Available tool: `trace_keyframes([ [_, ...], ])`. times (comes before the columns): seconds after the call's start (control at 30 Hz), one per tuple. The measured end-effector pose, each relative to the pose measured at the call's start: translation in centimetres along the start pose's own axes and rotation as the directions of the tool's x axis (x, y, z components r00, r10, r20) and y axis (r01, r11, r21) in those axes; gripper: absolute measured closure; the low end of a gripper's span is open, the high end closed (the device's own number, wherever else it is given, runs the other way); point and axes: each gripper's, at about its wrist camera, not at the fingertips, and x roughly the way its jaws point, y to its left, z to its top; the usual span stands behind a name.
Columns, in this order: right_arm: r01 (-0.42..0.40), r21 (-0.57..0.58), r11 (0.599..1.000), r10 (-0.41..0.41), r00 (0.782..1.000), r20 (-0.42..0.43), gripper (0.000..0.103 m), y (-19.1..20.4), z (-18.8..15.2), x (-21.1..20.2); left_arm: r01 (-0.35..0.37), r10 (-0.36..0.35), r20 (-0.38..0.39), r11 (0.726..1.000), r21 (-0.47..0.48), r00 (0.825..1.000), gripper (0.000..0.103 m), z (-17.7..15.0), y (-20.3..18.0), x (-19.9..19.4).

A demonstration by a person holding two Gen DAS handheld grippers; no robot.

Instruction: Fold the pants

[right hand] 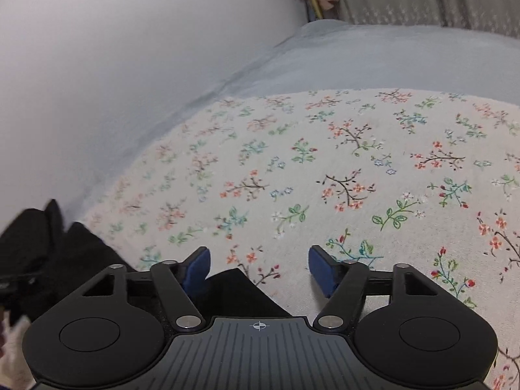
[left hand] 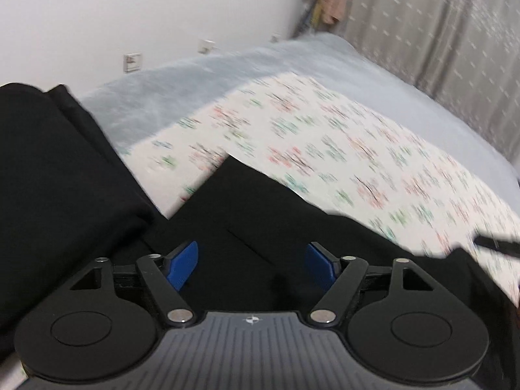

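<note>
Already my left tongs point(left hand: 252, 265) stand wide apart with nothing between the blue pads, hovering above the black pants point(left hand: 247, 214), which lie flat in the lower middle of the left wrist view on the floral sheet point(left hand: 341, 149) of the bed. A dark fabric mass point(left hand: 55, 162) fills the left of that frame; I cannot tell whether it belongs to the pants. My right tongs point(right hand: 259, 268) are likewise open and empty, a black corner of the pants at the bottom centre of their view. I judge one fold laid and released; whether more folds remain I cannot tell.
</note>
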Motion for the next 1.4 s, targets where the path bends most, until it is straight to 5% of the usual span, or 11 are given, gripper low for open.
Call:
trace_keyframes([
  [0.23,-0.054,-0.107,0.993,0.040,0.992,-0.122,0.039,1.8,-0.1,2.6,-0.027,0.032,0.055,0.996,-0.090,0.998,0.013,2.7,1.8,2.0],
  [0.3,-0.034,-0.157,0.987,0.011,0.989,-0.148,0.088,2.8,-0.6,3.7,-0.055,0.059,0.041,0.995,-0.077,0.997,0.012,2.6,1.3,3.3],
  [0.4,-0.013,-0.163,0.987,-0.009,0.991,-0.135,0.098,3.7,-0.7,3.9,-0.186,0.187,0.007,0.973,0.138,0.982,0.015,1.5,-1.1,5.8],
  [0.53,0.041,-0.144,0.989,-0.044,0.999,-0.020,0.103,4.1,-0.4,2.0,-0.122,0.126,-0.045,0.989,0.084,0.991,0.066,1.7,-1.3,5.3],
  [0.6,0.067,-0.138,0.988,-0.060,0.997,0.056,0.103,4.8,-0.1,0.3,-0.216,0.221,-0.011,0.962,0.167,0.975,0.087,1.8,-2.0,4.8],
  [0.87,0.172,-0.193,0.966,-0.156,0.983,0.097,0.103,6.0,-0.7,0.8,-0.269,0.263,0.055,0.929,0.256,0.963,0.088,1.1,-2.6,5.1],
  [1.03,0.331,-0.167,0.929,-0.326,0.944,0.056,0.101,4.7,-2.5,4.7,-0.298,0.291,0.071,0.903,0.309,0.954,0.065,1.0,-2.5,5.3],
  [1.1,0.364,-0.036,0.931,-0.359,0.929,0.093,0.081,3.9,-2.1,2.4,-0.309,0.298,0.081,0.900,0.307,0.951,0.052,1.2,-2.1,4.9],
  [1.2,0.317,0.084,0.945,-0.326,0.931,0.166,0.074,4.0,-2.8,-2.9,-0.257,0.245,0.079,0.933,0.254,0.966,0.048,1.9,-1.3,3.2],
  [1.33,0.230,-0.108,0.967,-0.214,0.966,0.144,0.040,10.2,-6.8,-7.0,-0.169,0.145,0.159,0.974,0.152,0.977,0.032,2.3,-0.5,-1.5],
  [1.4,0.152,-0.205,0.967,-0.135,0.987,0.091,0.039,13.8,-9.9,-7.7,-0.139,0.117,0.160,0.981,0.137,0.980,0.031,1.7,0.0,-2.6],
])
